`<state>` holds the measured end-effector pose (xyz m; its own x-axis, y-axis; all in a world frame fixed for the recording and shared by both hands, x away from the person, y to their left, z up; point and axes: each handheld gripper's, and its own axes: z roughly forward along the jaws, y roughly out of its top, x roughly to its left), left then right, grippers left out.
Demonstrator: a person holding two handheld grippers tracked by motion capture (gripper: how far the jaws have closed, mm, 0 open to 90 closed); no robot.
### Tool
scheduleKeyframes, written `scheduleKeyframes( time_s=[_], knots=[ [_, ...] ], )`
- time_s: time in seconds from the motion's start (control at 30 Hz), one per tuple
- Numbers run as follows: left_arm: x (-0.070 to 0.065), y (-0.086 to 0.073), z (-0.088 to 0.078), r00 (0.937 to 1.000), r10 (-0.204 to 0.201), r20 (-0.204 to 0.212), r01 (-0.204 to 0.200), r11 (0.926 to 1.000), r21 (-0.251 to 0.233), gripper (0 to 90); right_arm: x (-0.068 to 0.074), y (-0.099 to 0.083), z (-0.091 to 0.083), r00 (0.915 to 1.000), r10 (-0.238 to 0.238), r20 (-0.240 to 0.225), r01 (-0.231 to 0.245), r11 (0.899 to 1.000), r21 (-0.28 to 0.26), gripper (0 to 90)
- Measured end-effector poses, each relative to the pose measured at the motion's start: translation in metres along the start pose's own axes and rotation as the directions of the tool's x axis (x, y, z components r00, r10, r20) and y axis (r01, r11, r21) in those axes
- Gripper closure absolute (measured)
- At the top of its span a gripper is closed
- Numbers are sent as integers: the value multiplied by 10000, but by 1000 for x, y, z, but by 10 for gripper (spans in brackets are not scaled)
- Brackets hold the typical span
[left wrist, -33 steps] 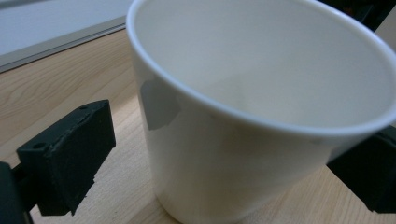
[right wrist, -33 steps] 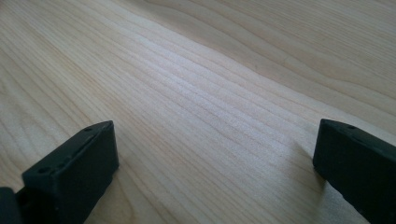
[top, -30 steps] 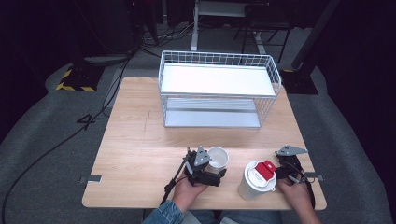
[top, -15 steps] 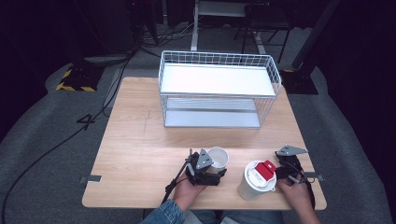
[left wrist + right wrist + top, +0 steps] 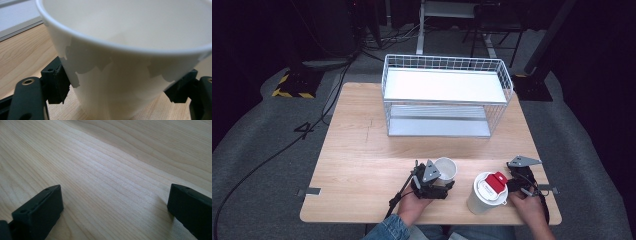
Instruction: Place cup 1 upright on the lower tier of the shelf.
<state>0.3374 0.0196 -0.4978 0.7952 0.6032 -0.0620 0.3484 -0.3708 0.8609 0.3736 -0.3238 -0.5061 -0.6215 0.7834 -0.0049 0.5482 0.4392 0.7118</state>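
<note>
Dark floor with cables surrounds a light wooden table (image 5: 362, 150), and at its far side stands a white wire basket shelf (image 5: 444, 95) with two levels. On the floor at the far left lies a yellow-and-black striped block (image 5: 292, 85).

Near the front edge of the table, a little left of the middle, the person's left hand (image 5: 412, 207) holds the left gripper (image 5: 439, 175). Its jaws have just been closing, and now they press on a white paper cup (image 5: 445, 170) from both sides. In the left gripper view the black pads (image 5: 58, 83) touch the lower wall of this cup (image 5: 120, 75), which stands upright on the wood with its open mouth up and looks empty.

To the right of it, well apart, stands a taller white cup with a lid and a red cap (image 5: 487, 192), also upright and close to the front edge. Just beside this cup, on its right, the right hand (image 5: 529, 207) holds the right gripper (image 5: 512, 182). In the right gripper view its two jaws stand wide apart over bare wood (image 5: 112, 177), with nothing between them.
</note>
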Motion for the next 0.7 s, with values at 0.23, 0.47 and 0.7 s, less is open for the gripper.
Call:
scheduleKeyframes(
  time_s=[0.23,0.47,0.7],
  knots=[
    [-3,1,-2,9990,-386,205,385,9992,79,219,0,0,0,10000,-15,-6,15,10000,10,5],
    [-3,4,-6,9982,-568,169,567,9984,38,219,0,0,0,10000,48,47,-48,10000,-1,5],
    [2,17,-17,9963,-847,114,850,9957,-355,220,1,0,0,9999,52,112,-53,10000,24,5]
  ],
)
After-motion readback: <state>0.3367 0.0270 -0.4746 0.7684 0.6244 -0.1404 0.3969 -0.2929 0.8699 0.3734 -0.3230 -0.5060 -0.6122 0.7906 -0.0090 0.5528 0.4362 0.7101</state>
